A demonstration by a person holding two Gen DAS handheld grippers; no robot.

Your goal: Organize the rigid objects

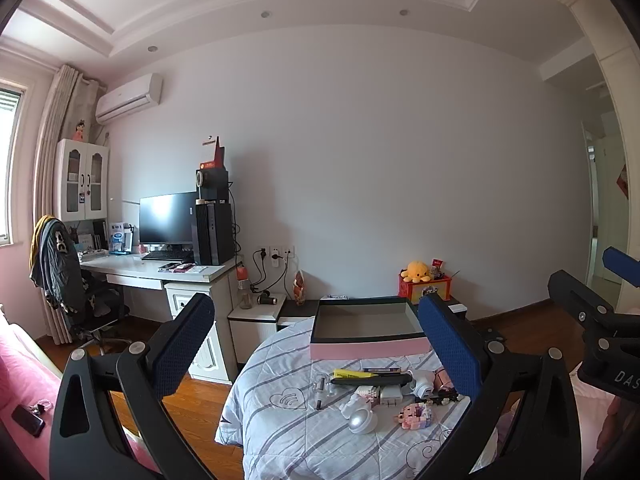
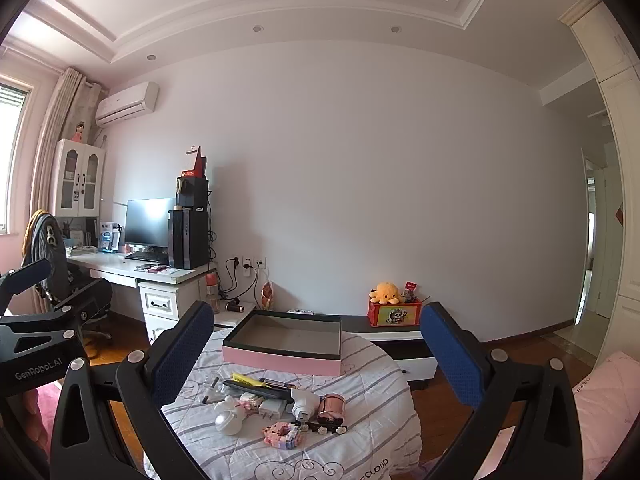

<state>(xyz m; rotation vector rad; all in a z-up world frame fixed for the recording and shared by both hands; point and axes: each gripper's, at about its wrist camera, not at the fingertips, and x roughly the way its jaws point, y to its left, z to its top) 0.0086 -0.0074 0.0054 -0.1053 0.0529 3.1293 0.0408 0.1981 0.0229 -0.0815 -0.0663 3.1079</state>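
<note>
Left gripper and right gripper, black frames, blue textured pads, silver rivets, partly legible white lettering

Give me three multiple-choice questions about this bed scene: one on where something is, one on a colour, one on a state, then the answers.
1. Where does the pile of small objects lie relative to the box?
A. inside it
B. on the quilt in front of it
C. on the floor

2. What colour is the box's outer side wall?
A. pink
B. green
C. yellow

3. How is the right hand-held gripper?
A. shut on a pen
B. shut on nothing
C. open, holding nothing

Answers:
1. B, the items rest on the striped quilt nearer the camera than the box.
2. A, the front wall is pink under a dark rim.
3. C, its blue fingers stand wide apart with nothing between.
</note>
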